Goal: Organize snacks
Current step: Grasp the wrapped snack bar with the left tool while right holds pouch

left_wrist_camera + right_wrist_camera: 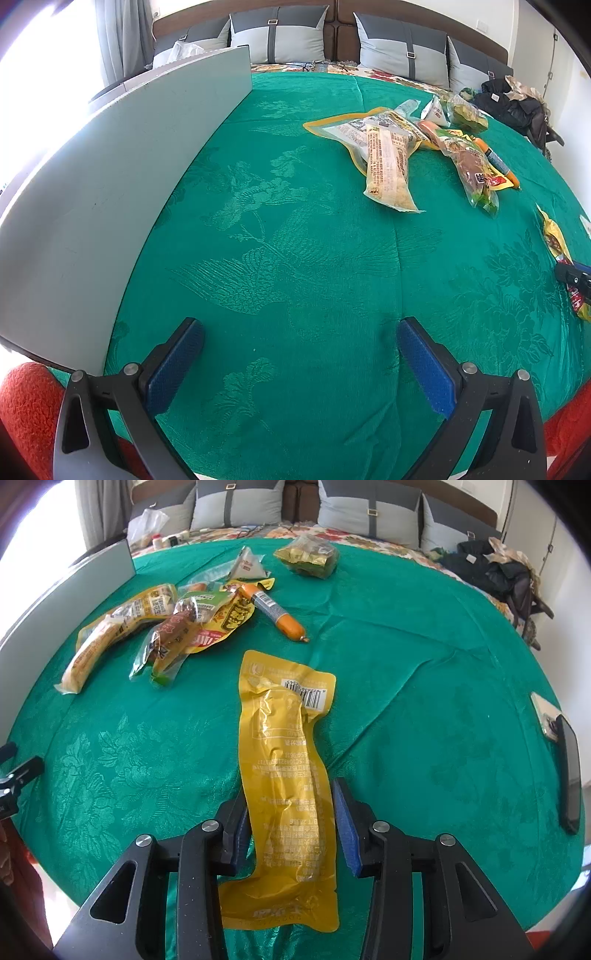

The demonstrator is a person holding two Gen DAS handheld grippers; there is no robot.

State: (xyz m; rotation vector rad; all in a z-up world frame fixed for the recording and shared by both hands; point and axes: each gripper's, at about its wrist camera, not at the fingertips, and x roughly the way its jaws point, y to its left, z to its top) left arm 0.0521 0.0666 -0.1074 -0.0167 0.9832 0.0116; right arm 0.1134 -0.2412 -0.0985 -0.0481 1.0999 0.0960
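Observation:
A long yellow snack pouch (286, 760) lies on the green cloth between the fingers of my right gripper (291, 812). The jaws stand on either side of it, partly closed; I cannot tell whether they pinch it. A heap of snack packets (166, 624) lies at the far left, with an orange sausage (275, 611) and a green-gold bag (308, 557) beyond. My left gripper (301, 349) is open and empty above bare cloth. The heap (399, 147) lies far ahead to its right, and the yellow pouch's end (554, 236) shows at the right edge.
A grey-white board (122, 192) stands along the left side of the green cloth (295, 240). A dark phone-like slab (569, 771) lies at the right edge. Pillows (280, 33) and dark clothes (513, 99) lie behind.

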